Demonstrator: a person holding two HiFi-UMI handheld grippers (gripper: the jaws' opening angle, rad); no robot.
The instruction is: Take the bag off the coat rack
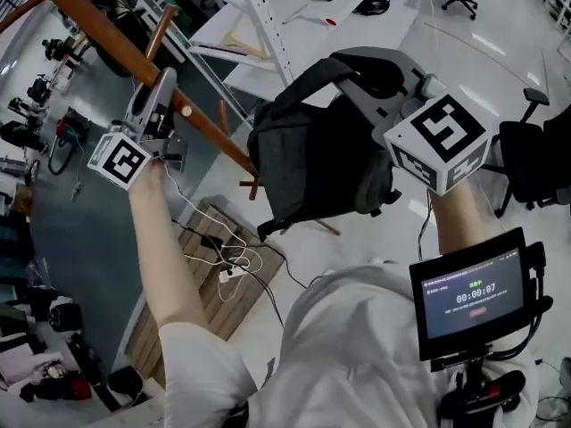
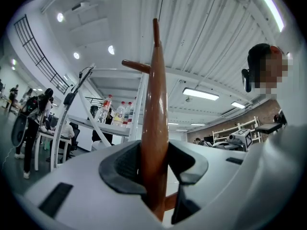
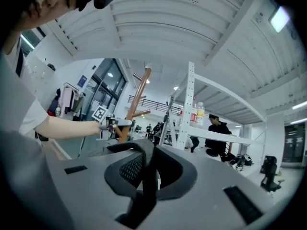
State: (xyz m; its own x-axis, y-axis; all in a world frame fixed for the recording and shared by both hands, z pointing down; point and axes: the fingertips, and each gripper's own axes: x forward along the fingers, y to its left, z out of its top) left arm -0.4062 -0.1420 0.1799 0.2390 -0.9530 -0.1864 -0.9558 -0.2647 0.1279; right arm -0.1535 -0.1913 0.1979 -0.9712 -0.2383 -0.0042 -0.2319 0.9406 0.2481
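Note:
The coat rack's brown wooden pole (image 1: 107, 38) slants from the upper left toward the middle of the head view. My left gripper (image 1: 165, 96) is shut on that pole, which stands between its pads in the left gripper view (image 2: 154, 169). A peg (image 2: 136, 66) sticks out near the pole's top. The dark grey bag (image 1: 317, 163) hangs just right of the pole's lower end, off the pegs. My right gripper (image 1: 379, 78) holds it from above. In the right gripper view, a black strap (image 3: 148, 186) is pinched between the pads of the right gripper (image 3: 146, 169).
A wooden board (image 1: 201, 283) with white cables (image 1: 227, 261) lies on the floor below the rack. A white shelf frame (image 1: 268, 25) stands behind it, with bottles (image 2: 108, 111) on a table. A black office chair (image 1: 535, 159) is at the right. Several people stand in the background.

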